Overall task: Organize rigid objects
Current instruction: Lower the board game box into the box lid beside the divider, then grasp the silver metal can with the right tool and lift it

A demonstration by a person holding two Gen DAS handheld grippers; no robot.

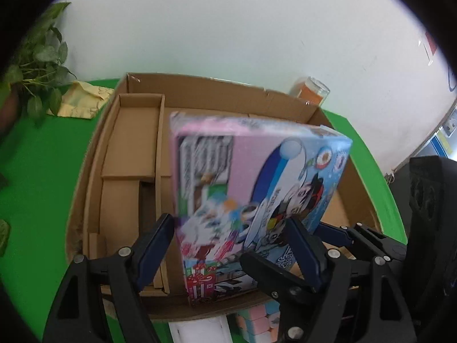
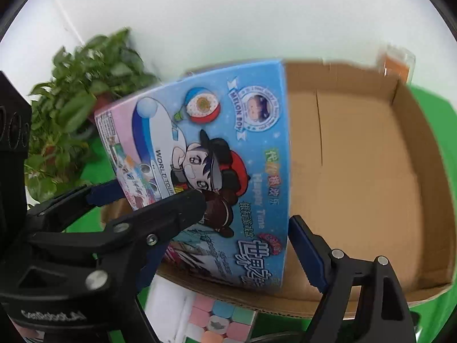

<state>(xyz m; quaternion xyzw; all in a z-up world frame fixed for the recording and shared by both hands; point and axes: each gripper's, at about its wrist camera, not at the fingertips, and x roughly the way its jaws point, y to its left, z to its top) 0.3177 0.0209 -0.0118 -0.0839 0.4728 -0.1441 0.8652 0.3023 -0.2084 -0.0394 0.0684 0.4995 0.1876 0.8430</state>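
A flat game box (image 1: 257, 177) (image 2: 222, 157), blue on its cartoon face and pink on another, hangs tilted over an open cardboard carton (image 1: 200, 85) (image 2: 371, 171). My left gripper (image 1: 228, 223) is shut on the box's near end, one blue pad on the pink side and the other on the blue face. My right gripper (image 2: 222, 243) clamps the same box, with its right pad against the box's right edge. Its left finger is mostly hidden behind the left gripper's fingers (image 2: 182, 205). The right gripper's fingers (image 1: 337, 233) also show at the box's lower right.
The carton sits on a green table (image 1: 42, 171) and holds a cardboard insert (image 1: 134, 143) on its left side. A pastel cube puzzle (image 2: 220, 323) and a white block (image 2: 168, 308) lie before its front wall. A plant (image 2: 77, 100), yellow paper (image 1: 80, 100) and a jar (image 1: 311, 91) stand behind.
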